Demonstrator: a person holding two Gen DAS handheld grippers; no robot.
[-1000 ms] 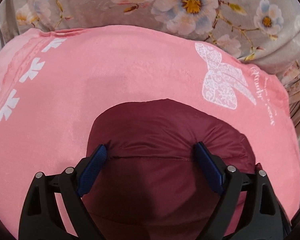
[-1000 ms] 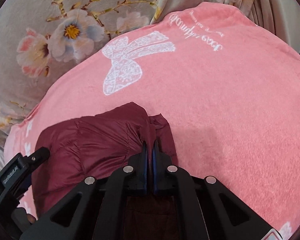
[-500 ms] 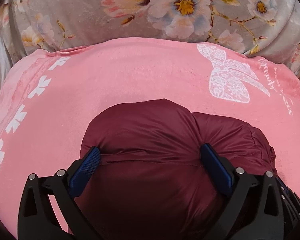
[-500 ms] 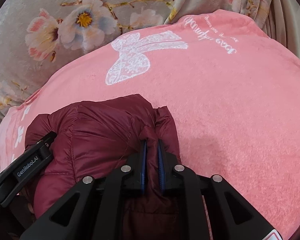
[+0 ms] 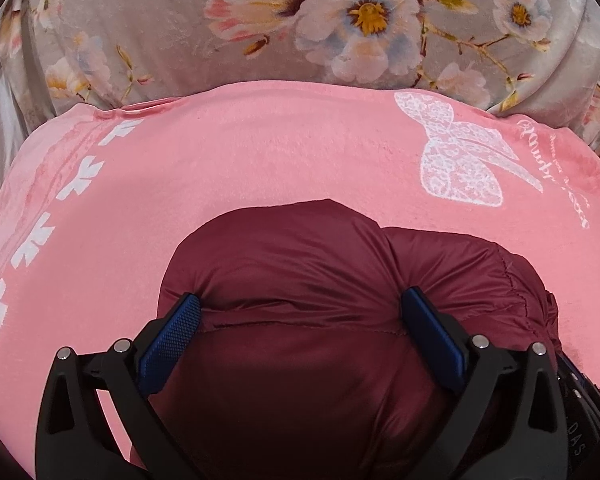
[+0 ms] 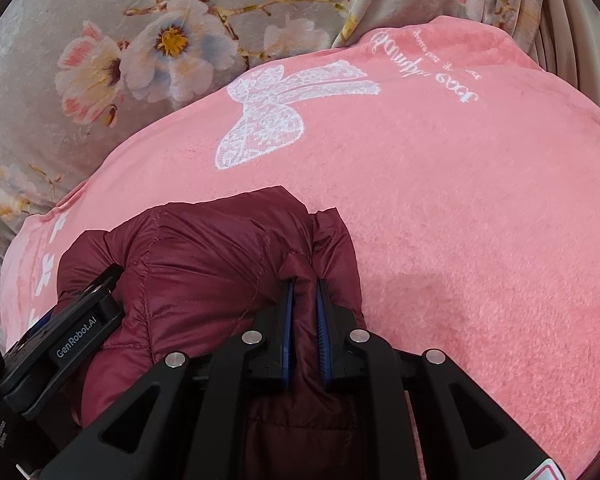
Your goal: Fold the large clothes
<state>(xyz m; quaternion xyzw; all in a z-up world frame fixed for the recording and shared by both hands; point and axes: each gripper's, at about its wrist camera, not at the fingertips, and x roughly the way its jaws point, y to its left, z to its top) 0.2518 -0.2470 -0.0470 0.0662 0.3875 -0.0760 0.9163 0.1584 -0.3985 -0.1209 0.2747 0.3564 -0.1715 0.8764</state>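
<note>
A maroon puffer jacket (image 5: 300, 264) lies bunched on a pink blanket (image 5: 228, 168). My left gripper (image 5: 300, 312) is open wide, its blue pads on either side of a puffy fold, pressing into it. In the right wrist view the jacket (image 6: 204, 264) fills the lower left. My right gripper (image 6: 305, 292) holds a thin fold of the jacket between its pads, with the jaws a small gap apart. The left gripper's body (image 6: 72, 336) shows at the left edge of that view.
The pink blanket has a white lace bow print (image 6: 284, 112) and white script. Beyond it lies a grey floral bedspread (image 5: 340, 20). Pale curtain folds (image 6: 572, 32) hang at the far right.
The right gripper's jaws have parted slightly around the fold. Both grippers have drawn back a little, showing more of the jacket. The left jaws stay wide.
</note>
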